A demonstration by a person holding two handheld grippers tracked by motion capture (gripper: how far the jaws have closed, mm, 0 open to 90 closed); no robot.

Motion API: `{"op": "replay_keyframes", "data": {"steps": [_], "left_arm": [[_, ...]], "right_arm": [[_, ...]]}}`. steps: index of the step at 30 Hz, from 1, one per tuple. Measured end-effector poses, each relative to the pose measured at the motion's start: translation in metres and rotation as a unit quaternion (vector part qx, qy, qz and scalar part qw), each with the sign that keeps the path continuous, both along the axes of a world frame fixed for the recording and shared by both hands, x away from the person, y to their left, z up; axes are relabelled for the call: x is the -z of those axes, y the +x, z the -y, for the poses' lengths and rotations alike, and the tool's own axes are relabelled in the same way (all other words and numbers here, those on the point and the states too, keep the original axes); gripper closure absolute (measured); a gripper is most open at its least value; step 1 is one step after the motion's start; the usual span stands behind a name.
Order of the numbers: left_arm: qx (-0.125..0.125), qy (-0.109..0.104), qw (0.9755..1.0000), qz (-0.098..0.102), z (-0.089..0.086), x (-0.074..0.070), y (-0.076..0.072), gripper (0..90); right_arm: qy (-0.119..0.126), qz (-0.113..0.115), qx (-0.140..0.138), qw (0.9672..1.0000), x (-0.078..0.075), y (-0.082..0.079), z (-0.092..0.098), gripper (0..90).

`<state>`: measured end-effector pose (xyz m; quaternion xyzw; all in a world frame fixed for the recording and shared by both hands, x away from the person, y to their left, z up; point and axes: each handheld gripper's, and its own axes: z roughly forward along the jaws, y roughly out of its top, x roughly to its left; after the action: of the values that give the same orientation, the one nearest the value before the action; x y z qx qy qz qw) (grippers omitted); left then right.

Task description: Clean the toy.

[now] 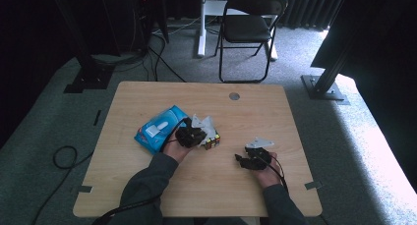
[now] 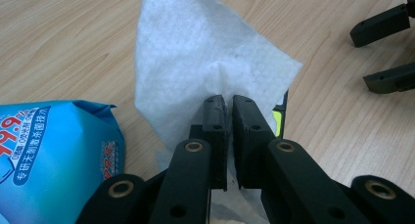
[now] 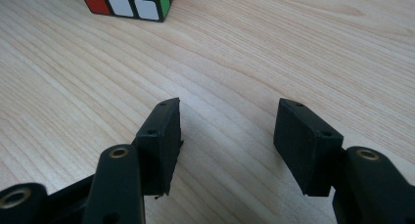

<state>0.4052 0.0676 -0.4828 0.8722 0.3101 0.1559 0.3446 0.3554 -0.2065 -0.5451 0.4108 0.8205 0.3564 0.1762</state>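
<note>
The left gripper (image 2: 229, 104) is pinched tight on a white wipe (image 2: 195, 53), just beside the blue wipe pack (image 2: 49, 150). The cube (image 1: 212, 141) seems to sit under the wipe, mostly hidden. The right gripper (image 3: 227, 119) rests low with its jaws apart, holding nothing. The wooden worktop (image 1: 255, 112) stands on grey carpet (image 1: 344, 131), a black chair (image 1: 248, 23) behind it.

Grey carpet (image 1: 344, 136); black folding chair (image 1: 248, 28)
</note>
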Motion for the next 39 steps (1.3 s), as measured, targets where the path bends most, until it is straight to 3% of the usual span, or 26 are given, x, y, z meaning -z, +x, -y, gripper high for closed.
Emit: {"op": "replay_keyframes", "data": {"steps": [8,11,17,20,22,27,30,33,38,39], "left_arm": [[0.0,0.0,1.0,-0.001,0.0,0.0,0.001,83.4],[0.0,0.001,1.0,0.0,0.001,0.0,0.001,83.4],[0.001,0.004,1.0,0.001,0.001,-0.001,0.001,83.1],[0.002,0.005,1.0,0.001,0.001,-0.001,0.001,83.1],[0.002,0.005,1.0,0.002,0.001,-0.001,0.001,83.0],[0.001,0.005,1.0,0.002,0.001,0.0,0.0,82.8],[0.0,0.005,1.0,0.003,0.001,0.0,0.0,82.7],[-0.001,0.004,1.0,0.003,0.001,0.0,0.0,82.7],[-0.002,0.002,1.0,0.002,0.0,0.0,0.0,81.8],[-0.001,-0.001,1.0,0.002,0.001,0.0,0.0,81.7]], "right_arm": [[-0.008,-0.006,-0.013,0.9999,-0.003,0.001,-0.007,43.5],[0.002,-0.012,-0.021,0.9997,-0.005,0.001,-0.011,43.4],[0.037,0.009,-0.036,0.9986,-0.018,0.006,-0.03,32.8],[0.047,0.0,-0.042,0.998,-0.014,0.01,-0.041,28.0],[0.043,0.003,-0.044,0.9981,-0.012,0.011,-0.045,26.9],[0.061,0.013,-0.047,0.997,-0.009,0.016,-0.066,20.3],[0.051,0.024,-0.054,0.997,-0.01,0.019,-0.078,18.7],[0.056,0.03,-0.056,0.9964,-0.008,0.024,-0.085,18.8],[0.049,0.025,-0.049,0.9973,0.0,0.029,-0.091,18.6],[0.052,0.038,-0.048,0.9967,-0.002,0.029,-0.091,20.7]]}}
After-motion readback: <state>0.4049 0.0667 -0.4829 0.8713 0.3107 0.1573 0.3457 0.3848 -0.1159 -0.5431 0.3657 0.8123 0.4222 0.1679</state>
